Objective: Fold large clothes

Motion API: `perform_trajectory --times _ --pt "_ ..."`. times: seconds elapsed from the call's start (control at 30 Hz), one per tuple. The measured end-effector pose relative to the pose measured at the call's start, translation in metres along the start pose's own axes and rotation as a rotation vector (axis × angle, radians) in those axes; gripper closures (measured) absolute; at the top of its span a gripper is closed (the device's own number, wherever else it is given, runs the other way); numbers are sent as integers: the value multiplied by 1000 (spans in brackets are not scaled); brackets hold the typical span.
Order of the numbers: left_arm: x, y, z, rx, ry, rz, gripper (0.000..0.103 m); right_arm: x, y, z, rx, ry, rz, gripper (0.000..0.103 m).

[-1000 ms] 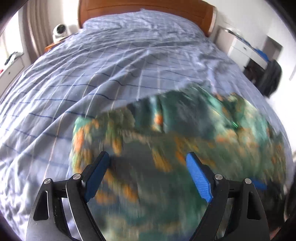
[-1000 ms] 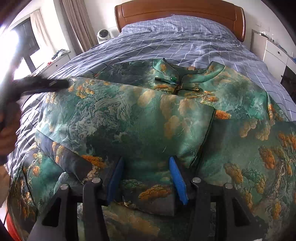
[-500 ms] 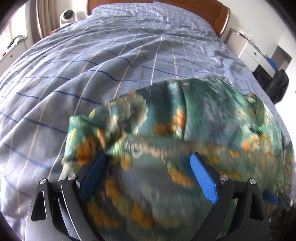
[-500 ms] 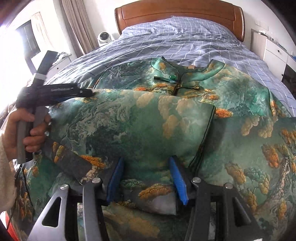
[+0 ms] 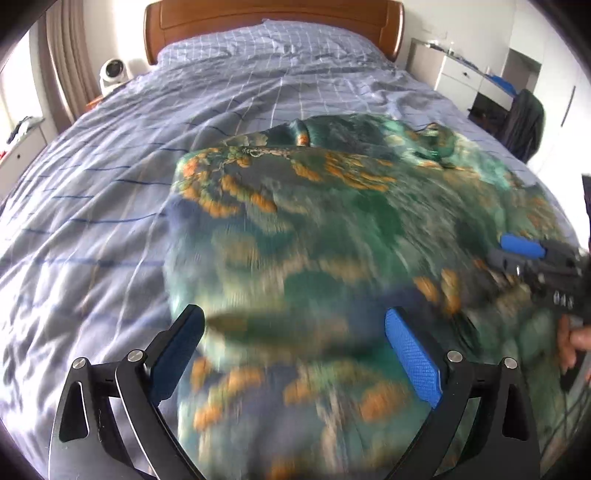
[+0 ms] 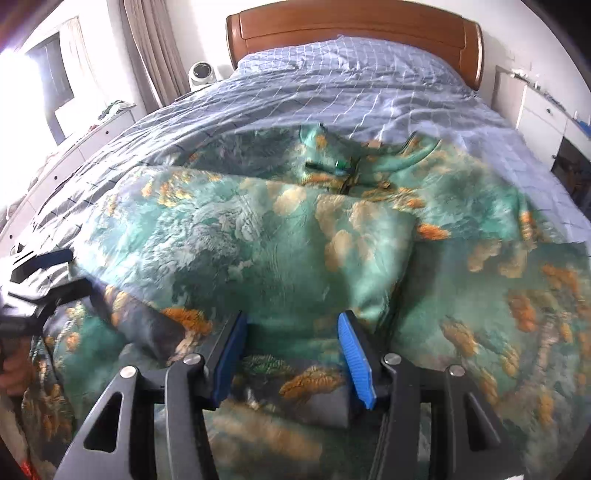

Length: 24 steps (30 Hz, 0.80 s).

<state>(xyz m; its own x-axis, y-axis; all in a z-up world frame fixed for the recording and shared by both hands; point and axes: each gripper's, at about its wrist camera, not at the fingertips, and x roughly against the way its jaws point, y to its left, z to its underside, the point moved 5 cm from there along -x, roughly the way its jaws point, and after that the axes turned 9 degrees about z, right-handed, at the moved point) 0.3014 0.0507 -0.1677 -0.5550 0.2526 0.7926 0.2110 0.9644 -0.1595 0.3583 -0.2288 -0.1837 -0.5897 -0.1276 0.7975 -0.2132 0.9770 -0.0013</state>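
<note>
Green garment (image 6: 295, 240) on bed, left gripper (image 5: 295, 354) jaws opening wide, right gripper (image 6: 291, 354) jaws loosening around fold

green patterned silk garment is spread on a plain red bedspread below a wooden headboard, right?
Not quite. The green patterned silk garment does lie below the wooden headboard, but the bedspread is light blue with a checked grid of lines, not plain red. The right wrist view shows this clearly.
</note>
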Motion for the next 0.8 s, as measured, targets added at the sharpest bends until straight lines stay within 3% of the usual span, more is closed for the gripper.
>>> perform_trajectory --times 0.07,0.3,0.5,0.7,0.8 --pt "22 -6 14 -21 -20 2 5 22 -1 4 -11 -20 6 24" --pt "70 -20 67 -7 -41 -3 2 94 -22 49 7 -59 52 23" --pt "41 -29 111 -42 53 -98 2 124 -58 116 -42 14 170 22" --pt "37 -28 122 -12 27 -130 1 138 -96 184 -147 97 233 22" --pt "35 -25 123 17 39 -117 1 141 -101 199 -179 81 215 22"
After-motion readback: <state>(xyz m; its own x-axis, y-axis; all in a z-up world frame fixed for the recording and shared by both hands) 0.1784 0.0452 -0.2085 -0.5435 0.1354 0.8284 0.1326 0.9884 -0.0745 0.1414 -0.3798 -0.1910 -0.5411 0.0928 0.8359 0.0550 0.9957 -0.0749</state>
